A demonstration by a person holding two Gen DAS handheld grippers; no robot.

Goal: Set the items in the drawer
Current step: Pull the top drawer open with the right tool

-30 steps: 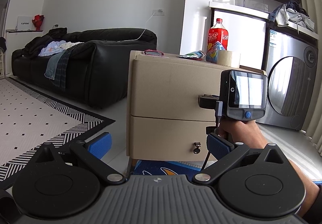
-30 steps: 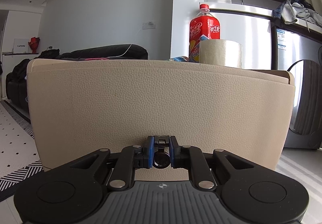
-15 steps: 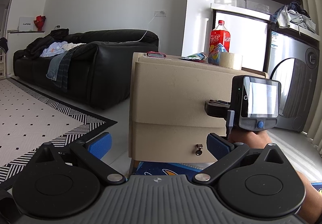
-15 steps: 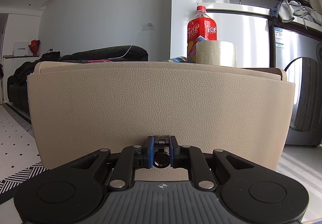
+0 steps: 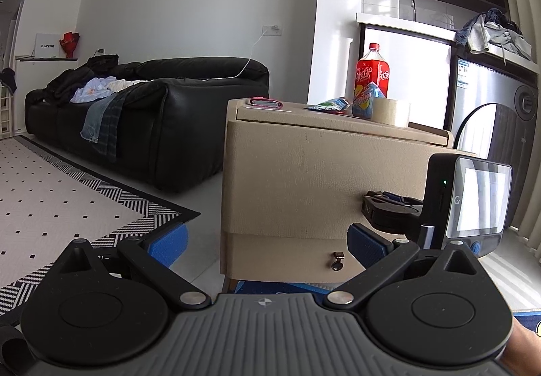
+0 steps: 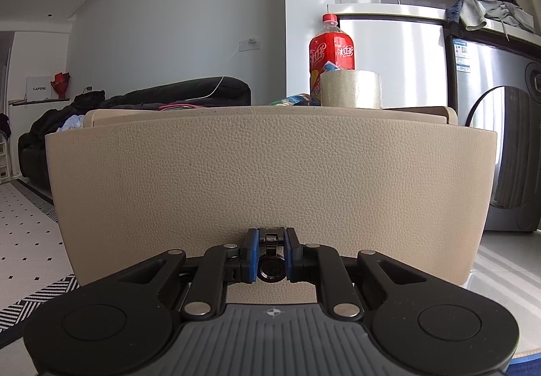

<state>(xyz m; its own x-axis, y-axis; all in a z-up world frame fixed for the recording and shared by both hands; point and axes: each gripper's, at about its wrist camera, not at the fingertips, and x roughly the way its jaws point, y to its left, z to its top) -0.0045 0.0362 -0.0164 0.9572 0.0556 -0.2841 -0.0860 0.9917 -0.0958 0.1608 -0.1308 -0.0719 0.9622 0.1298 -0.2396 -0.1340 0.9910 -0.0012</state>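
Meanwhile right claw (image 6: 271,261) pinches drawer pull (image 6: 271,269); left claw (image 5: 267,240) gapes empty; "CAPERE" box (image 5: 47,45).

drawer front (image 6: 270,173) blocks ahead — floor (image 5: 199,203) open left

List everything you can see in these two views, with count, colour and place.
cabinet: one, beige, centre
top drawer: one, beige, pulled out
top pull: one, dark, in the right hand-held gripper
lower pull: one, dark, lower drawer front
bottle: one, red, on cabinet
tape roll: one, tan, on cabinet
snack packs: two, blue-green, by bottle
pink item: one, cabinet's left edge
sofa: one, black, left
rug: one, black-white, floor
washer: one, grey, right
left hand-held gripper: open, empty
right hand-held gripper: shut on top pull
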